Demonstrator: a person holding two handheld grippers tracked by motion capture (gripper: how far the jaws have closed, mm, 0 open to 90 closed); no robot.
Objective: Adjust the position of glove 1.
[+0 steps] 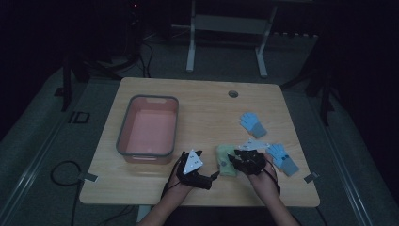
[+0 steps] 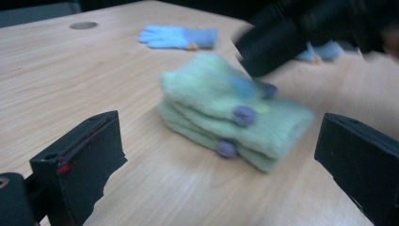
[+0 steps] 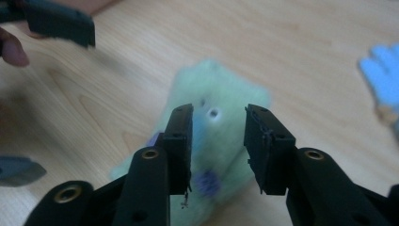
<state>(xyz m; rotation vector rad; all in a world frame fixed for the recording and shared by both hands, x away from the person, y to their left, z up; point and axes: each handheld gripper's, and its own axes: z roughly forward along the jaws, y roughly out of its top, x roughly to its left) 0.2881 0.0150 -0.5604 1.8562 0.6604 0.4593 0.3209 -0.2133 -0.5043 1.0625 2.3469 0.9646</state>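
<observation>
The right gripper (image 3: pixel 219 146) is hovering part-open above the blurred, folded pale-green fuzzy glove (image 3: pixel 221 122), hiding its middle. The left gripper (image 2: pixel 221 155) is standing wide open, its jaws cut off.

Two hand-held grippers meet over a folded pale green glove (image 1: pixel 226 161) on a wooden table (image 1: pixel 207 113).
The right gripper (image 1: pixel 234 160) touches it; the left gripper (image 1: pixel 214 181) sits just beside; a pink, grey-rimmed tub (image 1: pixel 126 123) stands left.

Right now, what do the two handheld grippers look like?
Both are black. The left gripper carries a pale grey three-cornered plate with dark dots; its blocky jaws show red marks on one pad. The right gripper has round holes near the jaw bases. Forearms look bare.
</observation>
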